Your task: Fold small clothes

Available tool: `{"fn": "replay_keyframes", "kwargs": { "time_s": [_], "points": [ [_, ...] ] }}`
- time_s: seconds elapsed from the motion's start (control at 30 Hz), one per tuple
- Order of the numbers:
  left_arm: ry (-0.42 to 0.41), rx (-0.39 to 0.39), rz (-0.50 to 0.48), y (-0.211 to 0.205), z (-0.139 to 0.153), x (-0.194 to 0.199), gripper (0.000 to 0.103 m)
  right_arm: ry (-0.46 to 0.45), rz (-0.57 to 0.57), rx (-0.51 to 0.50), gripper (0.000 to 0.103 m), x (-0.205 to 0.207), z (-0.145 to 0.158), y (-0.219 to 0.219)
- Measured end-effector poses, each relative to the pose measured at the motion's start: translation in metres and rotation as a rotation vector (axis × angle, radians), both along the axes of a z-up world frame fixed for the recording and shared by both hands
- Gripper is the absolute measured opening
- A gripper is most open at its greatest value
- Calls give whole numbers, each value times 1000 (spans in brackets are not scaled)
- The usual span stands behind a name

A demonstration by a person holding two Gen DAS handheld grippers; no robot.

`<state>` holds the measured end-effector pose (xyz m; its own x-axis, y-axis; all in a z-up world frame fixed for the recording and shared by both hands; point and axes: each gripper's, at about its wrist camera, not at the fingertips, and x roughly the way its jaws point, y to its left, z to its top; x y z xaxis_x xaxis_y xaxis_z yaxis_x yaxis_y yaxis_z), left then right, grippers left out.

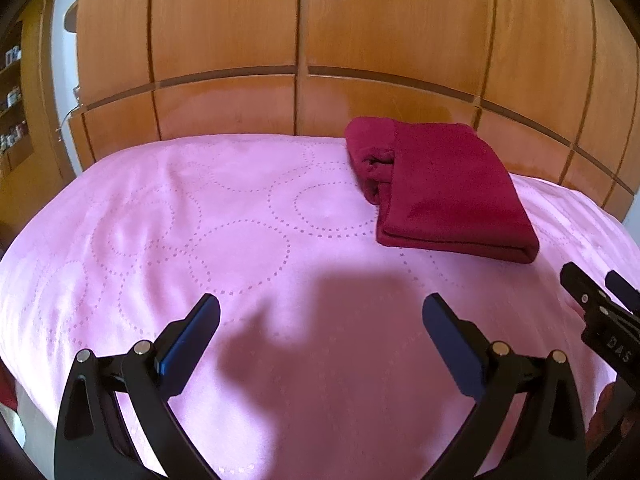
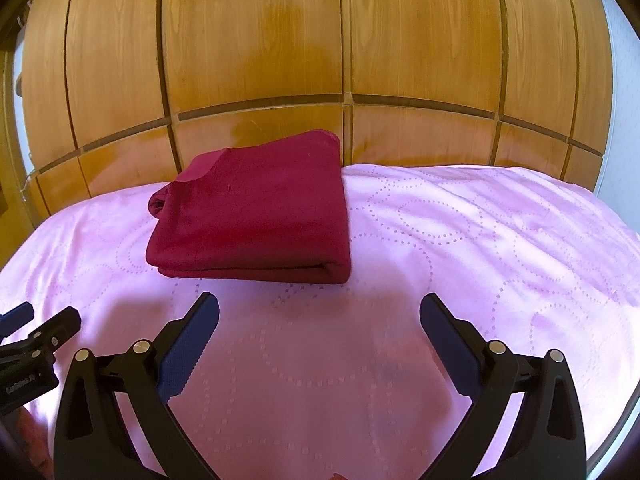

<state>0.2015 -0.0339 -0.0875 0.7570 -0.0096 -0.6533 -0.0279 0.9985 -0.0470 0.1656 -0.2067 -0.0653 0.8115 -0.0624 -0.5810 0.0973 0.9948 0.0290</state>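
Observation:
A dark red garment (image 1: 440,188) lies folded into a neat rectangle on the pink bedspread (image 1: 240,240), near the wooden headboard. In the right wrist view the same folded garment (image 2: 256,212) sits just ahead of and slightly left of my right gripper (image 2: 319,312), which is open with nothing between its fingers. My left gripper (image 1: 320,312) is also open and empty, over bare bedspread to the left of the garment. The right gripper's tip (image 1: 592,300) shows at the right edge of the left wrist view, and the left gripper's tip (image 2: 40,328) at the left edge of the right wrist view.
A panelled wooden headboard (image 2: 320,60) rises right behind the bed. The pink bedspread (image 2: 480,240) has a dotted circle pattern and mild wrinkles at the right. Shelves with small items (image 1: 12,100) stand at the far left beyond the bed.

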Motion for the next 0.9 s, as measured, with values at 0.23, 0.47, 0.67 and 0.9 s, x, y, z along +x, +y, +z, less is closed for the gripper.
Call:
{"fn": "replay_keyframes", "kwargs": {
  "time_s": [0.23,0.47,0.67,0.9],
  "points": [
    [8,18,-4,-4,-2,0,101,9,0,5,100,0,-1,0],
    [22,10,-14,-4,-2,1,101,15,1,8,100,0,-3,0],
    [30,8,-19,-7,-3,2,101,19,0,12,100,-1,-4,0],
    [62,7,-33,-6,-7,10,101,44,-13,24,100,4,-7,-6]
  ]
}}
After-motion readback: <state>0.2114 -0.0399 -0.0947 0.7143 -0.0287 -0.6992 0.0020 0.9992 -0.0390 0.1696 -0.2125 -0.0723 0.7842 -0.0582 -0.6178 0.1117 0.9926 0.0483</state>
